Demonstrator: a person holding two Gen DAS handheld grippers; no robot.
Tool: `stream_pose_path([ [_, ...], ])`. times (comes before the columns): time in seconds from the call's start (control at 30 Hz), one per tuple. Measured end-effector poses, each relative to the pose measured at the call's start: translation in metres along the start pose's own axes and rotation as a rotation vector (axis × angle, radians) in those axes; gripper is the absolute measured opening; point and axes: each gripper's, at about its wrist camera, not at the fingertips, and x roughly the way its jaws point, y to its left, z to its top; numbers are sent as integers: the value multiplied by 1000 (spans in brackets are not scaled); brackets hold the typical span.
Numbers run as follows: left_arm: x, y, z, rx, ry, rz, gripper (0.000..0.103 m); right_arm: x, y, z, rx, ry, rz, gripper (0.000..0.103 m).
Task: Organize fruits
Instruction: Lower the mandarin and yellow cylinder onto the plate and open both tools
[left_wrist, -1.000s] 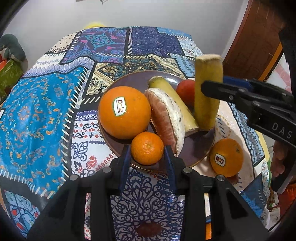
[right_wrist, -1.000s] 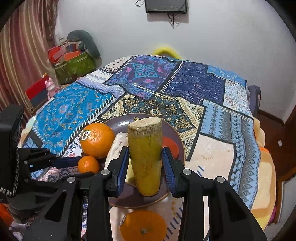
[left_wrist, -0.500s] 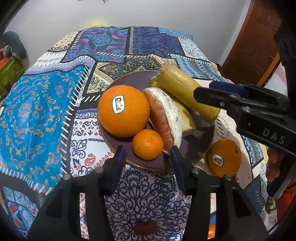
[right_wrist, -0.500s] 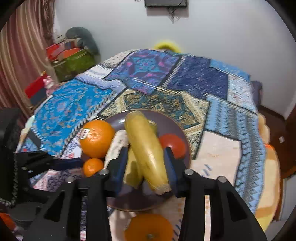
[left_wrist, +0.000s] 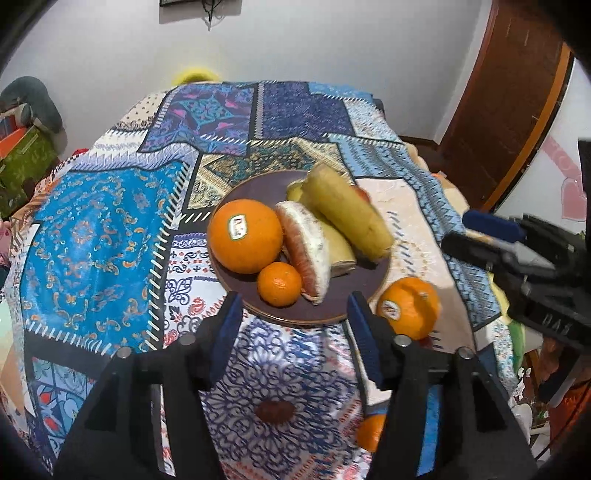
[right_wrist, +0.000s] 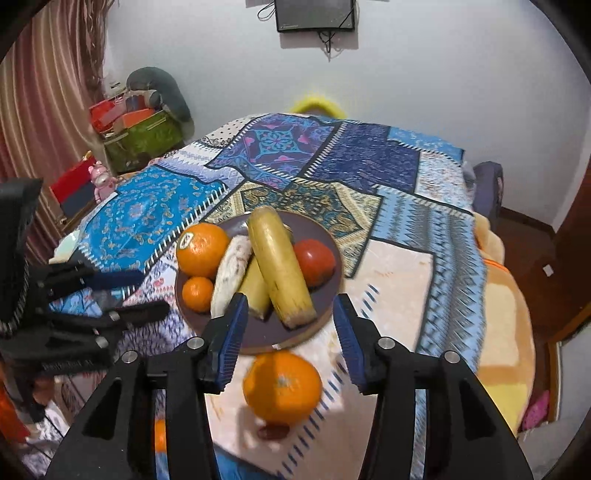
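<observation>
1. Patchwork-patterned blue cloth (left_wrist: 103, 236) covering the tabletop; everything below sits on it.
2. My left claw (left_wrist: 293, 325): jaws apart with nothing between them, having just been opening; it hangs over the near rim of the plate.
3. My right claw (right_wrist: 290, 328): jaws likewise apart and empty, having just been opening; I see it over the near rim of the plate, with the loose orange below it.
4. Round dark purple plate (left_wrist: 332, 306), mid-tabletop, carrying five kinds of fruit.
5. Long yellow peeled banana piece (right_wrist: 280, 269), lying tilted across the other pieces on the plate.
6. Second yellow banana piece (right_wrist: 255, 288), under the first.
7. Large stickered orange (left_wrist: 243, 236), on the plate's left side.
8. Pink-fleshed pomelo wedge with white pith (left_wrist: 308, 254), leaning between large orange and bananas.
9. Second stickered orange (left_wrist: 408, 308), off the plate, just beside its right rim.
10. Red tomato (right_wrist: 314, 258), far right of the plate, touching the banana.
11. Small mandarin (left_wrist: 279, 283), at the plate's near edge, touching large orange and wedge.
</observation>
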Motion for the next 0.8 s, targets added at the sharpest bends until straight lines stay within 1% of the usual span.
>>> stream_pose_path([
  [0.1,-7,-16,-2,22,-2,-12,63,-13,-4,-12,-9,-1,-33,48],
  [0.13,-7,-23,-2,33,1,-12,65,-17,-7,-18,-5,-2,-43,49],
  [0.2,-5,-36,-4,53,10,-14,67,-25,-13,-26,12,-6,-54,54],
  [0.27,0,-49,-7,68,29,-22,68,-31,-21,-34,32,-6,-62,55],
  [0.43,22,-79,-13,94,92,-32,70,-46,-41,-52,86,-17,-83,57],
  [0.53,38,-94,-14,113,129,-24,70,-52,-53,-62,114,-24,-95,59],
  [0.67,55,-108,-13,132,152,-13,70,-53,-67,-74,143,-22,-101,59],
  [0.8,71,-118,-12,153,173,17,70,-51,-79,-83,185,-26,-78,60],
])
